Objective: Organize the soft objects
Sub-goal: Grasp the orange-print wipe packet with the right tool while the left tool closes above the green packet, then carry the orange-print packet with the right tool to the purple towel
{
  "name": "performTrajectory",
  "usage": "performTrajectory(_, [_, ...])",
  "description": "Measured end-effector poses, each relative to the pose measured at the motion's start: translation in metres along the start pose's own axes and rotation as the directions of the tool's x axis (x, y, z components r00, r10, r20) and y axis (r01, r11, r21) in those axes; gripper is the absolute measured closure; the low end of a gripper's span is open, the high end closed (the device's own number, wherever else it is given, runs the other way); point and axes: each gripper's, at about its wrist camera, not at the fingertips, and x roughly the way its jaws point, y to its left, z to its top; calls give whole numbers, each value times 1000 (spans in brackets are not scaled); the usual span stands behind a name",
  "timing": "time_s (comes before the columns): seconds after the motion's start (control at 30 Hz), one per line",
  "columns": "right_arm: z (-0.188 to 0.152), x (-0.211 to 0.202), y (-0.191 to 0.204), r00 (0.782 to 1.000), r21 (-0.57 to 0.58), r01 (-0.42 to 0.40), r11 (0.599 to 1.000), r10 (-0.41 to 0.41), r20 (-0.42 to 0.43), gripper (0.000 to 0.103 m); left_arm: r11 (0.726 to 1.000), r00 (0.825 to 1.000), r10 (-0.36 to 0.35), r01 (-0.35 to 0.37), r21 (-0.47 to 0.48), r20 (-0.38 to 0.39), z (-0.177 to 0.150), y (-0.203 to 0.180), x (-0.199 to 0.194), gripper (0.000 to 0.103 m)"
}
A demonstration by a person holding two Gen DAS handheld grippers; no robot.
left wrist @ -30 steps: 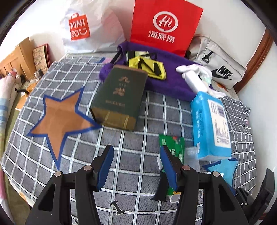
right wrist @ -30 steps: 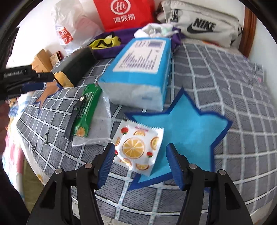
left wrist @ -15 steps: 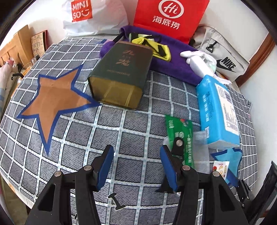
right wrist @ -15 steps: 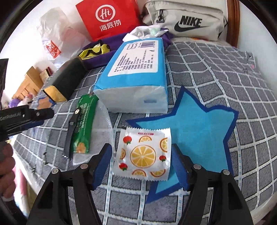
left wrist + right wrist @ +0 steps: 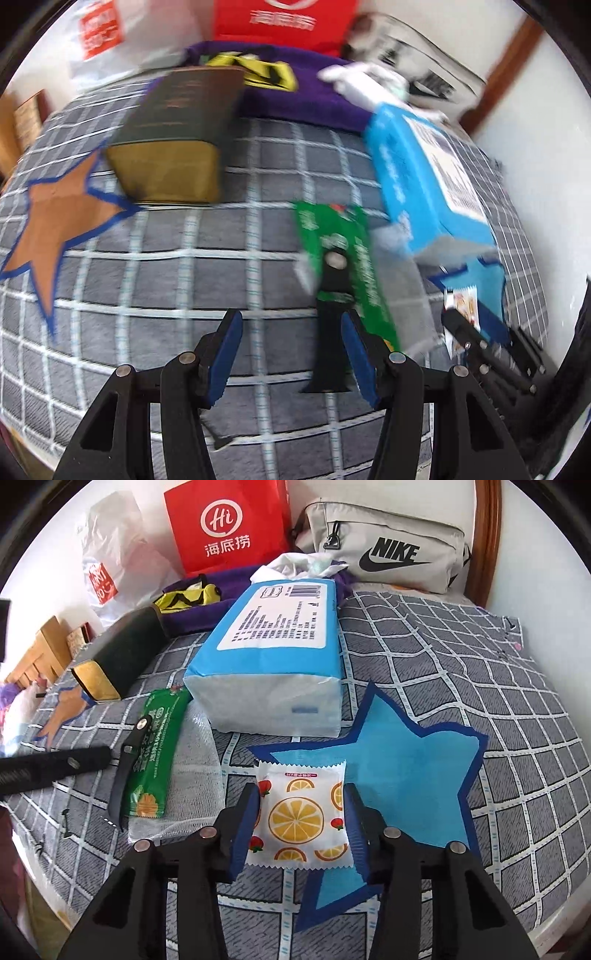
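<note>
My right gripper (image 5: 301,821) is open, its fingers on either side of a white orange-print sachet (image 5: 301,818) that lies on the left edge of the blue star mat (image 5: 402,775). It also shows in the left wrist view (image 5: 461,306). A blue tissue pack (image 5: 273,661) lies behind the star. My left gripper (image 5: 291,354) is open and empty above the checked cloth, just left of a green snack packet (image 5: 347,258) with a black strap (image 5: 332,325) across it. An orange star mat (image 5: 62,218) lies at the left.
A dark green and gold box (image 5: 177,136) lies in the middle back. A purple towel (image 5: 295,99), red Hi bag (image 5: 225,524), white Miniso bag (image 5: 110,565) and grey Nike bag (image 5: 384,550) line the wall. A clear mesh pouch (image 5: 192,775) lies under the green packet.
My right gripper has moved forward so its fingers now flank the orange-print sachet. My left gripper has moved forward and to the right, toward the green packet; its view is blurred.
</note>
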Motion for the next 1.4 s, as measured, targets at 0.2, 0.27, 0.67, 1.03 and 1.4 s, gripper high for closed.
performTrajectory(0.2, [-3, -10, -17, 1000, 57, -18, 998, 18, -11, 60, 995, 998, 40, -43, 94, 38, -6, -18, 5, 71])
performTrajectory(0.27, [-4, -12, -21, 1000, 69, -7, 998, 8, -9, 60, 996, 999, 25, -28, 86, 37, -6, -15, 4, 78])
performTrajectory(0.67, [-7, -16, -23, 1000, 69, -3, 998, 4, -11, 60, 996, 998, 36, -39, 82, 46, -7, -16, 7, 80])
performTrajectory(1.03, [-5, -43, -18, 1000, 43, -16, 999, 15, 26, 62, 999, 997, 19, -18, -27, 69, -7, 12, -25, 82])
performTrajectory(1.4, [8, -53, 1, 999, -22, -50, 999, 50, 2, 93, 994, 991, 46, -34, -104, 122, -9, 42, -65, 82])
